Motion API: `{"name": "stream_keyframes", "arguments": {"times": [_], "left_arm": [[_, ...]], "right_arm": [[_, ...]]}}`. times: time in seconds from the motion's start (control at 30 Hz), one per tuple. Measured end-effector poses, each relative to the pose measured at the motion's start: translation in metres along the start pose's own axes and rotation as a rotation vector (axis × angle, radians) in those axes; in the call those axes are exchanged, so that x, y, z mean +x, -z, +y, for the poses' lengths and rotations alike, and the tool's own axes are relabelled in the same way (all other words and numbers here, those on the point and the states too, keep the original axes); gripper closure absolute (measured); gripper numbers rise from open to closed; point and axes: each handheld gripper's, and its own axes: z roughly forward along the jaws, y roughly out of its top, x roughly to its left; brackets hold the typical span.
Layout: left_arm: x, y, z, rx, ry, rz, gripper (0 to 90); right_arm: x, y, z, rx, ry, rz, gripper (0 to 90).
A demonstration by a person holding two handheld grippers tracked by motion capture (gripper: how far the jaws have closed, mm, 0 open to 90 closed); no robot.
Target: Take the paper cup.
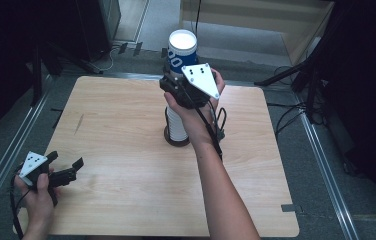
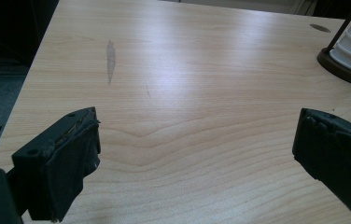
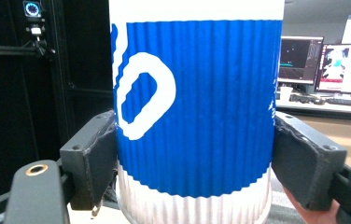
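- Your right gripper (image 1: 180,70) sits in the upper centre of the high view, and its jaws are pinching a blue-and-white paper cup (image 1: 182,50) from both sides.
- In the right gripper view the cup (image 3: 194,107) takes up the middle of the frame; each black pad presses flat against the ribbed blue sleeve, one at the lower left and one at the lower right.
- The cup stands upright: its long axis runs top to bottom in that view, the ribs are vertical, and the white lower band is at the bottom of the frame.
- In the high view its white top faces up toward the camera, and the cup is held in the air directly above the stack of white cups (image 1: 176,125) in a dark holder (image 1: 176,141) near the table's middle.
- The cup and the stack are roughly in line, one above the other, with your hand between them.
- Your left gripper (image 1: 68,170) is at the lower left of the high view, just over the wooden table (image 1: 126,125), jaws spread wide.
- In the left gripper view those jaws (image 2: 192,158) stand far apart with bare wood between them; the holder's base (image 2: 344,65) is at the upper right.
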Motion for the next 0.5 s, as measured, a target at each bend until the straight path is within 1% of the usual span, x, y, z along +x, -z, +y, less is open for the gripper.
{"name": "stream_keyframes", "arguments": {"times": [0.23,0.27,0.37,0.5], "left_arm": [[0.0,0.0,0.0,0.001,0.0,-0.001,1.8],[0.0,0.0,0.0,0.001,0.0,-0.001,1.8],[0.0,0.0,0.0,0.001,0.0,-0.001,1.8],[0.0,0.0,0.0,0.002,-0.001,0.0,1.8]], "right_arm": [[-0.001,0.005,0.01,-0.025,0.003,-0.007,21.2],[-0.003,0.007,0.013,-0.038,0.004,-0.007,21.2],[-0.004,0.008,0.015,-0.044,0.002,-0.011,21.2],[-0.011,0.015,0.021,-0.053,0.004,-0.021,21.2]]}}
